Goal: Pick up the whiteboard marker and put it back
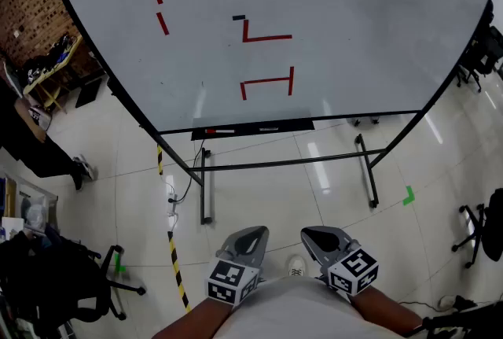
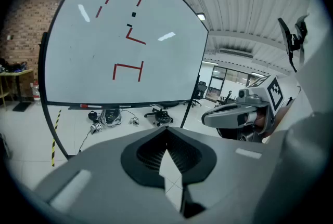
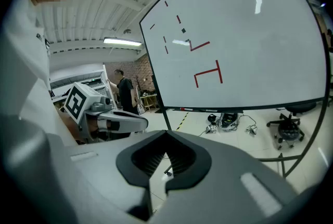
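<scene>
Whiteboard marker [image 1: 221,130], red-capped, lies flat in the tray [image 1: 295,125] along the whiteboard's [image 1: 354,31] bottom edge. A 2nd, darker pen [image 1: 269,128] lies further right in the same tray. Both are well apart from the tools. Left gripper [image 1: 253,236] & right gripper [image 1: 316,236] are held low, close to the person's body, side by side. Each has its jaws pressed together w/ nothing between.

Step, by my read: the pick hasn't begun, approach only. Next move: close in on the tray, spread one gripper's jaws, line them across the marker's barrel.
</scene>
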Tool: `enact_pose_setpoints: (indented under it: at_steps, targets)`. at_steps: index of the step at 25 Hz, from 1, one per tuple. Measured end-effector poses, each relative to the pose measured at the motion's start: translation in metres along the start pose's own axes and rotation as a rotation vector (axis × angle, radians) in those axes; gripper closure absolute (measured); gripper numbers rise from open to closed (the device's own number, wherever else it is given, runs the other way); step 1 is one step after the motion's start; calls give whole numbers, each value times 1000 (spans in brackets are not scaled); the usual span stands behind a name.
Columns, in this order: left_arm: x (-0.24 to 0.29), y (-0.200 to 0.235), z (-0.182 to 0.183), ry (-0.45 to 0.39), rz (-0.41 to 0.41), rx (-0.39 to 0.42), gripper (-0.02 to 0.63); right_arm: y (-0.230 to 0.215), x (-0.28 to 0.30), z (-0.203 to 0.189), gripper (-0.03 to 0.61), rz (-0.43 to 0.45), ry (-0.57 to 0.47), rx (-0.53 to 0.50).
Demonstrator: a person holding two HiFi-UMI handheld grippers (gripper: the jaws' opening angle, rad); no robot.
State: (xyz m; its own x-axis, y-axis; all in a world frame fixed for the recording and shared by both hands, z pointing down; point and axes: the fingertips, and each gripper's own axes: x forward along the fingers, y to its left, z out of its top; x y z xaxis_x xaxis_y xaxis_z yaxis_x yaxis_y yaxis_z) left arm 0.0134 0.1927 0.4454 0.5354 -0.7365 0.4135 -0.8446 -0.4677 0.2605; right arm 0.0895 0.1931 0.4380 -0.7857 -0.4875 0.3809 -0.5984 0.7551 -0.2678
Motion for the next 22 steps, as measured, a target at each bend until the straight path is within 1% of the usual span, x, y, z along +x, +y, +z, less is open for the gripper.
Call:
enact_pose_setpoints:
  at_steps: [5,10,15,22]
  targets:
    - [14,-16,1,2,11,1,598,-17,-14,-1,577,12,-1,-2]
    - [26,-31,5,-9,50,-11,598,-35,-27,0,577,40,-2,-16]
    - [36,-47,5,-10,83,-7,598,-50,-36,1,577,76,-3,-24]
    - [35,-38,0,13,142,-29,598,-54,-26,-4,577,134,15,-11]
